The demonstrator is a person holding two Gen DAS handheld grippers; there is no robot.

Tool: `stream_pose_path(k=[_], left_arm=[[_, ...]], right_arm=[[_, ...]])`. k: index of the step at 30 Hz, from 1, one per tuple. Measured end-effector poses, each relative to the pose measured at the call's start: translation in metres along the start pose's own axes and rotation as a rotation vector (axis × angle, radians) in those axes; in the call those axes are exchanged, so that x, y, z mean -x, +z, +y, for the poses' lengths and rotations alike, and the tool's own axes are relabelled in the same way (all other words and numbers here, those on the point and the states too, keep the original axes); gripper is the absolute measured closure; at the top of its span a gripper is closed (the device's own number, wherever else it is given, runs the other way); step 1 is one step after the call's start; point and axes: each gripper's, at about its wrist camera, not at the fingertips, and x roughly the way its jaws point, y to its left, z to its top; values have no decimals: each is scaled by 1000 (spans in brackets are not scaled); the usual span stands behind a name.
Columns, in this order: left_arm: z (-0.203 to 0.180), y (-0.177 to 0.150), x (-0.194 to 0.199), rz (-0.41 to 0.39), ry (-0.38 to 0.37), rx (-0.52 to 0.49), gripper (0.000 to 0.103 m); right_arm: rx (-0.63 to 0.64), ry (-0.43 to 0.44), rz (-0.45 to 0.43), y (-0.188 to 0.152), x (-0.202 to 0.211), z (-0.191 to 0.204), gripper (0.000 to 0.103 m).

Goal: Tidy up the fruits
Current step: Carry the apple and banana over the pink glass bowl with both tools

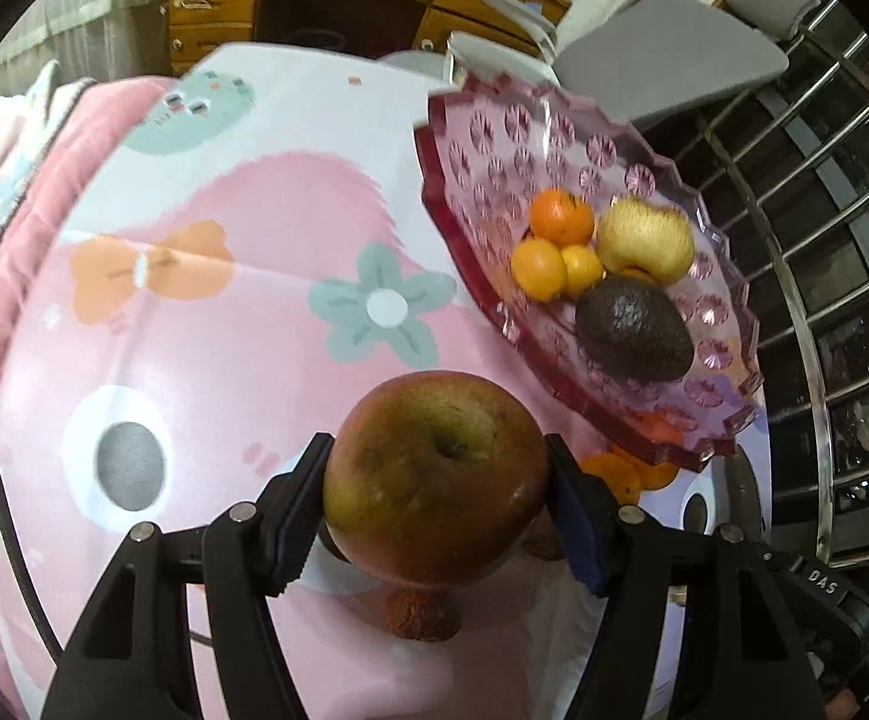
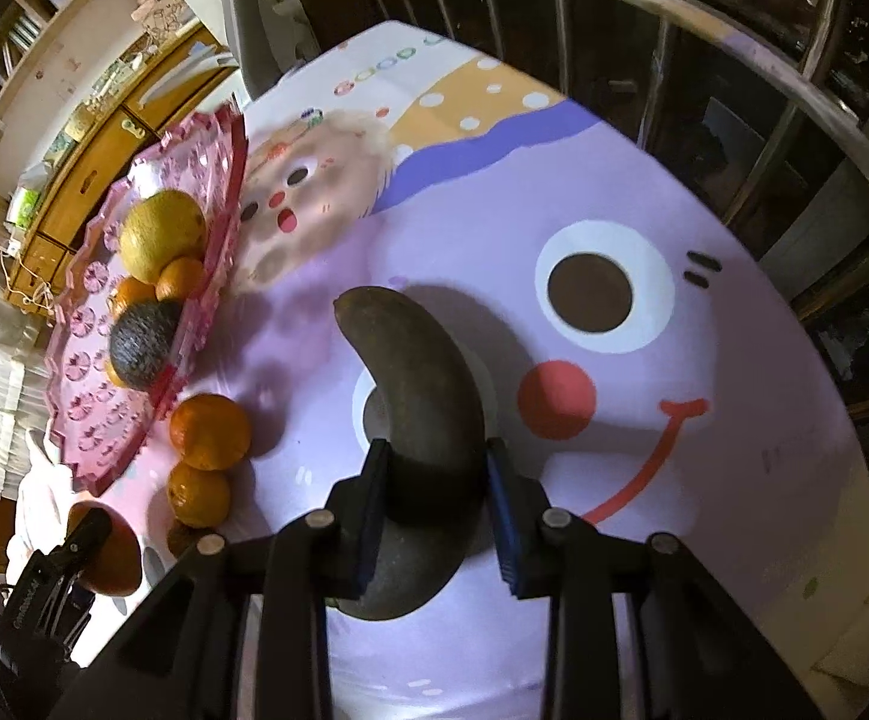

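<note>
Your left hand-held gripper (image 1: 437, 516) is clamped on a round red-green apple (image 1: 434, 480), both pads pressing its sides, and it appears lifted clear of the counter (image 1: 224, 312) with its pink cartoon-print cloth. Your right hand-held gripper (image 2: 434, 510) is clamped across the middle of a dark brown, overripe curved banana (image 2: 410, 408), whose tip points away from the jaws.

You seem to be in the carrying step: two fruits are gripped, neither yet placed. The scalloped pink glass dish (image 1: 482, 276) sits ahead and to the right of the left hand-held gripper, and ahead and to the left of the right one. It already holds a dark avocado (image 1: 632, 330), a yellow apple (image 1: 644, 240) and small oranges (image 1: 560, 216).

Next, bring each fruit over the dish's bare area and lower it before releasing; the dish is crowded at its centre, so a round apple could roll. Two loose oranges (image 2: 209, 432) beside the dish remain to collect.
</note>
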Motion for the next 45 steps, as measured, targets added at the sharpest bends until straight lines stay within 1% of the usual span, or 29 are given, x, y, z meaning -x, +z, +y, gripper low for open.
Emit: stream_pose_path(k=[5,9,12,14,17,21,24,30,38,43,45], left_arm=[[-2,6,26,-58,16,7,37],[-9,17,46,-114,24,-6,37],[-9,28,59,-150,-3,23,37],[-11,37,64,-170,-22,29,37],[-18,50,71,-214,-21,7,37],[-24,71,70,-236,-32,-4,37],[-28,79,62,-232,-34,-14,37],[-36,90,39,-182,-47,-34,37],[-43,92,14,-113,-67,-58,37],[-50,91,5,-70,-82,-93,37],[-51,91,8,-81,-86,-104,34]], right_arm=[[10,43,-49,16,29,0,73],[27,85,-97,31,53,9,73],[54,113,-130,42,65,20,73],[66,132,-149,49,70,28,72],[82,156,-172,59,73,41,73],[99,174,-170,69,65,60,72],[102,178,-154,74,54,73,72],[100,179,-109,77,29,93,72],[96,148,-51,78,-2,108,72],[106,134,-24,78,-10,115,70],[122,153,-47,79,-5,117,70]])
